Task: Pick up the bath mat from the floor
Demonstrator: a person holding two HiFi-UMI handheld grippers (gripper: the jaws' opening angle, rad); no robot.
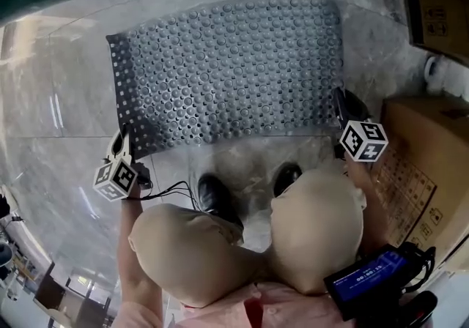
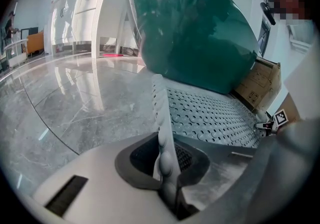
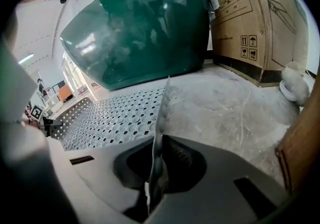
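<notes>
The grey bath mat (image 1: 227, 70), studded and full of small holes, lies spread on the marble floor in front of the person. My left gripper (image 1: 122, 142) is shut on the mat's near left corner. In the left gripper view (image 2: 167, 170) the mat's edge (image 2: 161, 113) stands upright, pinched between the jaws. My right gripper (image 1: 341, 107) is shut on the near right corner. In the right gripper view (image 3: 154, 180) the thin edge of the mat (image 3: 162, 113) rises out of the closed jaws. The rest of the mat (image 3: 110, 115) lies flat.
A large dark-green rounded object (image 2: 200, 33) stands just beyond the mat's far edge. Cardboard boxes (image 1: 429, 165) line the right side, with a white roll (image 1: 437, 74) on the floor by them. The person's knees and black shoes (image 1: 216, 198) are close behind the mat's near edge.
</notes>
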